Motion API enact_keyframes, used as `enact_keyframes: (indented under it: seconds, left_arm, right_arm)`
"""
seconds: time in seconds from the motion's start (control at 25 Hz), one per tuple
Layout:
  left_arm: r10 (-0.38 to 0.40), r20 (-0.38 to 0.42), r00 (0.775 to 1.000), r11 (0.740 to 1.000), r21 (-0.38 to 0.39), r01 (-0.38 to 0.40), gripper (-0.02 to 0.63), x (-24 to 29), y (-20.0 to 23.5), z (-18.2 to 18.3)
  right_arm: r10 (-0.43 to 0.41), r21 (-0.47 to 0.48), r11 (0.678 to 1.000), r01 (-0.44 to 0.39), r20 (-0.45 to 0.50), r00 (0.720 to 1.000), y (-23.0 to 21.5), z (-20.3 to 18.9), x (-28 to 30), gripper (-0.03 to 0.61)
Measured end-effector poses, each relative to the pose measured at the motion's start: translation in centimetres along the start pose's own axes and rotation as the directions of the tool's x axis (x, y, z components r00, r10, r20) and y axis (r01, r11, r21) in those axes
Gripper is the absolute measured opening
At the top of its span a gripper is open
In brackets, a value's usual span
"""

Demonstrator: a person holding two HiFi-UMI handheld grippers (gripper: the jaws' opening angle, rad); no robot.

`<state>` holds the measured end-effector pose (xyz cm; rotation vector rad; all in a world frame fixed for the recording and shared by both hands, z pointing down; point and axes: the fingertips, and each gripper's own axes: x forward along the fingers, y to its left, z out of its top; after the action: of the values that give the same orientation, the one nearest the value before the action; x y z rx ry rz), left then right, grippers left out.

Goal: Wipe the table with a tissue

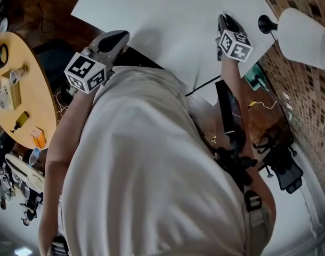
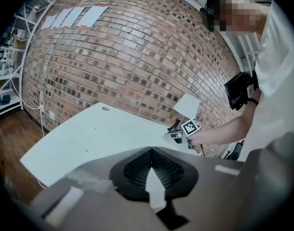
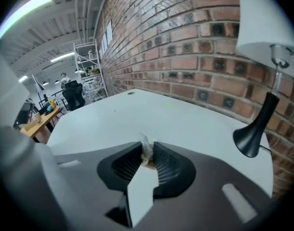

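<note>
Your right gripper [image 3: 147,146] is clamping its jaws on what looks like the tissue [image 3: 145,153], and the left gripper [image 2: 151,151] is sitting jaws-together. Press it flat along the table [image 3: 152,112] edge.

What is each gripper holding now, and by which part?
The right gripper pinches a crumpled tissue by its middle, a tuft poking out in front. The left gripper is shut, empty.

We see a plain white tabletop [image 3: 185,124], a red-brown brick wall [image 2: 137,57] with pale mortar lines, a black-and-white marker cube [image 1: 235,45], and an off-white crumpled tissue [image 3: 146,150].
</note>
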<state>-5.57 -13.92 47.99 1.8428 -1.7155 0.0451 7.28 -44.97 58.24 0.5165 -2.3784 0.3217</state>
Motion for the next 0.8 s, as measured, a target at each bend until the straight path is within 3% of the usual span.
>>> enact_keyframes:
  seconds: [0.16, 0.4, 0.6, 0.8]
  left_arm:
    - [0.004, -0.011, 1.000, 1.000, 0.009, -0.004, 0.004, 0.1, -0.4, -0.1]
    - [0.007, -0.017, 1.000, 0.999, 0.032, -0.007, 0.003, 0.4, -0.7, 1.0]
    - [0.045, -0.024, 0.999, 0.999, 0.031, -0.044, 0.003, -0.5, -0.1, 1.3]
    - [0.058, -0.030, 0.998, 0.998, 0.029, -0.057, 0.003, -1.1, 0.9, 1.2]
  right_arm:
    - [-0.058, -0.023, 0.998, 0.057, -0.076, 0.995, -3.0, -3.0, -1.5, 0.075]
    - [-0.078, -0.093, 0.993, 0.067, -0.124, 0.989, -0.3, -3.7, 0.8, 0.077]
    - [-0.012, -0.197, 0.980, -0.013, -0.124, 0.992, 4.2, -1.2, 4.2, 0.075]
    - [0.050, -0.339, 0.936, -0.098, -0.148, 0.988, 8.9, 0.2, 5.9, 0.077]
